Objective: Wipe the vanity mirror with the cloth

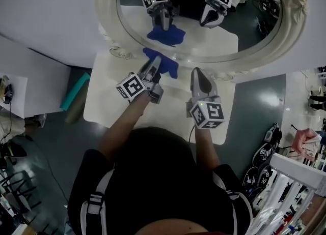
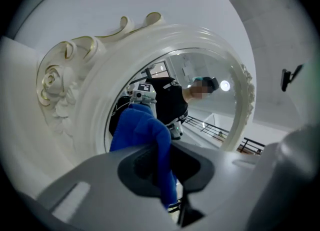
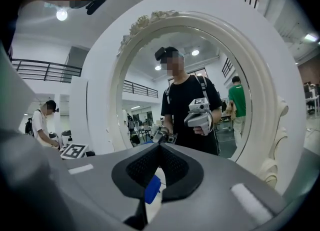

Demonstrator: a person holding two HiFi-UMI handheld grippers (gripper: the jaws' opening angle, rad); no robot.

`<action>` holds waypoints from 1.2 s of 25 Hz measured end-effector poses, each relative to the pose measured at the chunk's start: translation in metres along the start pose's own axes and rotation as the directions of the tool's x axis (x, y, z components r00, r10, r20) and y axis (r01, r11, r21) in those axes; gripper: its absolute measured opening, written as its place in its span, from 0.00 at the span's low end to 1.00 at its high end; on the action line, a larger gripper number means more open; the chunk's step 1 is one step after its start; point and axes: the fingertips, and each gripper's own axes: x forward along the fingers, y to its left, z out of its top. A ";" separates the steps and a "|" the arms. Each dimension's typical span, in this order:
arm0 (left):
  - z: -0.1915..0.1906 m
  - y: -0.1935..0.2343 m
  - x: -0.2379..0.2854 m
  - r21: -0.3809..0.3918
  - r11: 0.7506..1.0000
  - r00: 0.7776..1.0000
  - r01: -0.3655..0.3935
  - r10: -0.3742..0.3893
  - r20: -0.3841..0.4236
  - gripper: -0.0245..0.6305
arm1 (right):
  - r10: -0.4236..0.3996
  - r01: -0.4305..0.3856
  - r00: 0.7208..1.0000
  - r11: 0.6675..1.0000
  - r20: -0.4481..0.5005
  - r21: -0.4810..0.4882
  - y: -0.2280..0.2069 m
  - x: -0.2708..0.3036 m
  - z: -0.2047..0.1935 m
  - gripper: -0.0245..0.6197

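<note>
The oval vanity mirror (image 1: 214, 33) in its ornate white frame (image 1: 300, 20) stands at the back of a white table (image 1: 104, 104). My left gripper (image 1: 156, 65) is shut on a blue cloth (image 1: 164, 62), which hangs at the lower left rim of the frame, right before the glass. In the left gripper view the cloth (image 2: 142, 130) bunches out of the shut jaws close to the glass (image 2: 210, 110). My right gripper (image 1: 196, 74) hovers beside it to the right, shut and empty, pointing at the mirror (image 3: 175, 85). A scrap of the cloth (image 3: 152, 190) shows below its jaws.
A teal rolled mat (image 1: 76, 92) lies on the floor left of the table. Shoes (image 1: 262, 155) and a white rack (image 1: 298, 188) stand at the right. The mirror reflects both grippers, the person holding them and other people in the room behind.
</note>
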 end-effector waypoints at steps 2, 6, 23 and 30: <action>-0.003 0.006 0.005 -0.014 1.000 1.000 0.002 -0.002 0.005 0.10 | 0.002 -0.002 1.000 1.000 -0.010 0.010 -0.002 0.002 -0.006 0.04; -0.006 0.012 0.012 -0.020 1.000 1.000 0.018 -0.018 0.008 0.10 | 0.000 0.001 1.000 1.000 -0.018 0.021 -0.005 0.004 -0.008 0.04; -0.013 0.060 0.032 -0.159 0.987 0.994 0.030 -0.013 0.109 0.10 | -0.011 0.012 0.999 0.999 -0.052 0.036 -0.010 0.010 -0.025 0.04; -0.007 0.050 0.034 -0.153 0.988 0.995 0.030 -0.014 0.100 0.10 | -0.008 0.009 0.999 1.000 -0.044 0.026 -0.008 0.012 -0.023 0.04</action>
